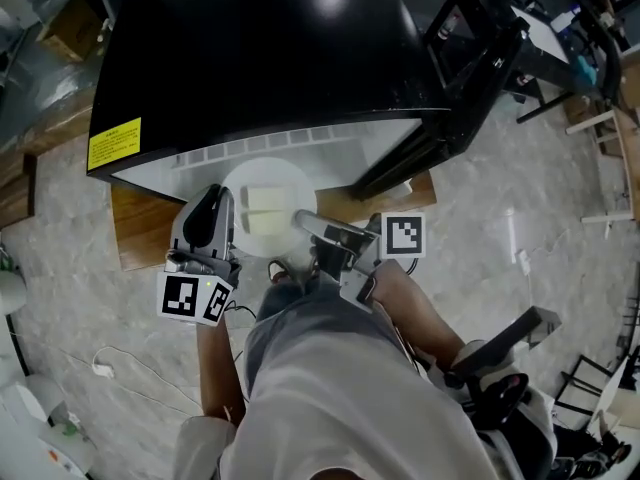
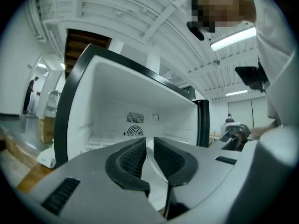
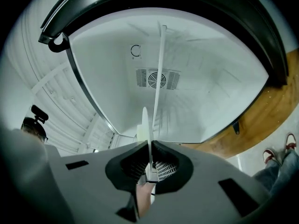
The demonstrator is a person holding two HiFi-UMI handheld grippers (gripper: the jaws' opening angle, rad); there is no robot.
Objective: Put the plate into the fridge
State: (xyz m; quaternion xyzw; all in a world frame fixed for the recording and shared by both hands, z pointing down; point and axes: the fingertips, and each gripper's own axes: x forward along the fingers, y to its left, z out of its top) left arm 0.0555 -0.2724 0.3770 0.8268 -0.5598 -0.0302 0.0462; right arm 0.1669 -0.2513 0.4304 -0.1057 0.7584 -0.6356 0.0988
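A round white plate (image 1: pixel 268 193) with pale food pieces on it hangs level in front of the open black fridge (image 1: pixel 250 48). My left gripper (image 1: pixel 224 208) is shut on the plate's left rim. My right gripper (image 1: pixel 306 222) is shut on its right rim. In the left gripper view the plate (image 2: pixel 152 171) shows as a white sliver pinched between the jaws of the left gripper (image 2: pixel 149 143), which faces the white fridge interior (image 2: pixel 135 106). In the right gripper view the plate (image 3: pixel 145 125) stands edge-on in the right gripper (image 3: pixel 149 146), with the fridge's back wall and vent (image 3: pixel 156 78) beyond.
The fridge door (image 1: pixel 470 58) stands open to the right. The fridge rests on a wooden board (image 1: pixel 140 233) on a marble floor. A white cable (image 1: pixel 120 368) lies at the lower left. Furniture and frames (image 1: pixel 600 88) crowd the right. The person's shoes (image 3: pixel 273 153) are near the board.
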